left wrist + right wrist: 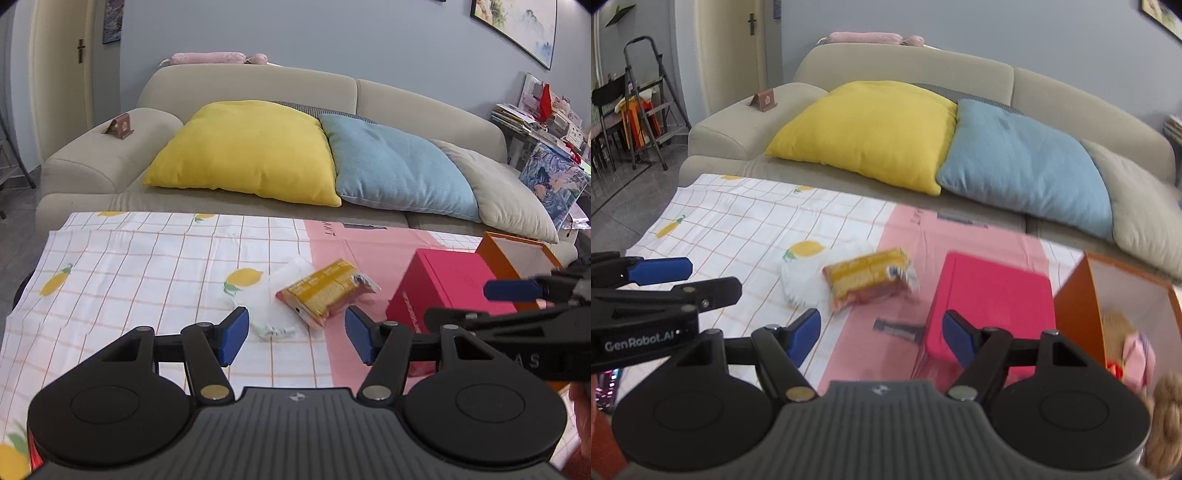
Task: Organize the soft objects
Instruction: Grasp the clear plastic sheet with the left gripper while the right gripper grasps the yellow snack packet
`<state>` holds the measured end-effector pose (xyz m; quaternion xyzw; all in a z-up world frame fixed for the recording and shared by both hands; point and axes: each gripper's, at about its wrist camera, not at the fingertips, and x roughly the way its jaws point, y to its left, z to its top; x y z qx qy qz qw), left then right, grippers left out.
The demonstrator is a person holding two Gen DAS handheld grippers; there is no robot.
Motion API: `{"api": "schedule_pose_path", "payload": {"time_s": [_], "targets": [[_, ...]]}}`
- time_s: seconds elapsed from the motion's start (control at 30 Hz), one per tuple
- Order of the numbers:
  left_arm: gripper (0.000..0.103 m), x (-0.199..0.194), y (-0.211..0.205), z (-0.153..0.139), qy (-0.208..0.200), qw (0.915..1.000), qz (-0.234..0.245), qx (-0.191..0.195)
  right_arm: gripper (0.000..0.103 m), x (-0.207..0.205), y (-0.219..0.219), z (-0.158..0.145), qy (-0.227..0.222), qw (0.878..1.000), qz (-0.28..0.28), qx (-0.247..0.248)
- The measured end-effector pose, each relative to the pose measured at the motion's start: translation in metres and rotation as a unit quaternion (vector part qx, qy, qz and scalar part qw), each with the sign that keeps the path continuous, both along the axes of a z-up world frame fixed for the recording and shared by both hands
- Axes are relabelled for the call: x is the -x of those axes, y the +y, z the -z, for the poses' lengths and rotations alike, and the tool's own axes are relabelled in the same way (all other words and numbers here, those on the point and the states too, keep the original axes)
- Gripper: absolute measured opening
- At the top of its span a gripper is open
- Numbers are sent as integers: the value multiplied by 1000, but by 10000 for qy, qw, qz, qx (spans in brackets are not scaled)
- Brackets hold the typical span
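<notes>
A: What do the two grippers show?

B: The left gripper (295,334), lower centre of its own view, has its blue pads spread wide with nothing between them. The right gripper (881,338) is likewise spread and empty; it also enters the left wrist view from the right edge.

A: What lies just beyond the fingers?

B: A yellow snack packet (327,291) in clear wrap lies on the counter, at the centre of both views. Touching its left side is a white plastic bag (275,295); whether the packet overlaps it cannot be told.

A: And to the right of the packet?

B: A pink box (991,299), closed, stands near the packet. Beside it, at the right edge, an open orange box (1082,295) with a white interior holds soft items: a pink plush piece (1139,356) and something tan and fuzzy, too blurred to name.

A: What covers the counter?

B: A lemon-print checked cloth (129,266) on the left, and a pink sheet (369,243) on the right.

A: Background?

B: A beige sofa (258,81) across the upper frame carries a yellow cushion (251,151), a blue cushion (399,166) and a grey cushion (509,192), side by side and overlapping.
</notes>
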<state>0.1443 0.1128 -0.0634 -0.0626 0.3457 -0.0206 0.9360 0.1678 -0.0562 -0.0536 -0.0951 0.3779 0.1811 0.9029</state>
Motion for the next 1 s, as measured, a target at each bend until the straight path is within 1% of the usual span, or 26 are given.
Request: {"api": "schedule_pose_path", "payload": {"time_s": [0.13, 0.3, 0.37, 0.47, 0.6, 0.67, 0.7, 0.73, 0.8, 0.9, 1.0], "targets": [[70, -25, 9, 10, 78, 9998, 165, -76, 66, -30, 13, 8, -15, 9996, -219, 174], [69, -53, 19, 29, 248, 9987, 439, 69, 61, -63, 26, 24, 31, 9984, -425, 363], [69, -65, 21, 38, 315, 9980, 540, 20, 57, -75, 31, 32, 92, 9977, -508, 432], [69, -83, 21, 51, 456, 9967, 664, -41, 55, -92, 37, 45, 202, 9965, -604, 542], [69, -102, 18, 64, 544, 9927, 1076, -2, 55, -111, 41, 52, 233, 9957, -635, 632], [72, -109, 13, 69, 564, 9899, 1301, -9, 55, -119, 40, 53, 267, 9958, -643, 598], [75, -113, 11, 71, 566, 9884, 1408, -59, 55, -123, 42, 54, 317, 9953, -668, 620], [75, -115, 9, 73, 583, 9873, 1471, -164, 54, -127, 43, 55, 394, 9946, -705, 645], [75, -120, 8, 78, 636, 9861, 1481, -399, 53, -132, 46, 58, 531, 9939, -742, 614], [75, -124, 18, 83, 672, 9865, 1393, -536, 55, -136, 54, 61, 671, 9936, -744, 520], [79, -132, 36, 92, 843, 9870, 1224, -607, 62, -141, 63, 68, 857, 9936, -634, 368]]}}
